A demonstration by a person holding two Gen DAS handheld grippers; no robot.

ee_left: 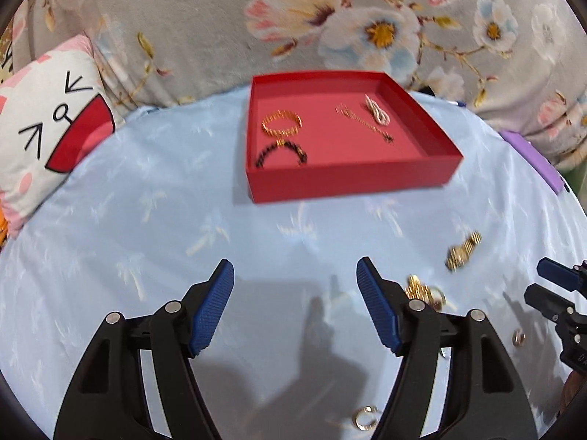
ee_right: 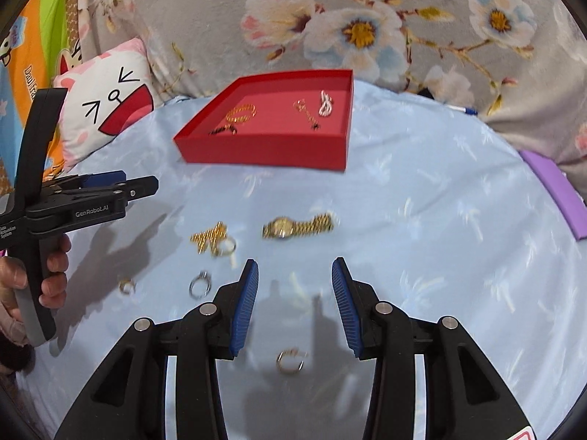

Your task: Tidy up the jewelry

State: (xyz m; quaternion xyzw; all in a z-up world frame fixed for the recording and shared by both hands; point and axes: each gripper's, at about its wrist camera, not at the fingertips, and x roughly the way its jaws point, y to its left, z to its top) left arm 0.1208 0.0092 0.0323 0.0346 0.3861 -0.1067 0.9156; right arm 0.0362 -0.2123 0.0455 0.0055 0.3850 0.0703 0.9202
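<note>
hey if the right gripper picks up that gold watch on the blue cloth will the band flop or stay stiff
The gold watch lies flat with its link band stretched out to one side, so the band will probably droop once lifted. Metal links suggest it is fairly heavy for its size. Polished links may slip between the right gripper pads, so gripping the case seems safer.

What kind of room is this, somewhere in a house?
Probably a bedroom at home: a pale blue sheet covers the surface, a cartoon cushion and floral bedding lie behind, and a red jewelry tray sits on top.
</note>
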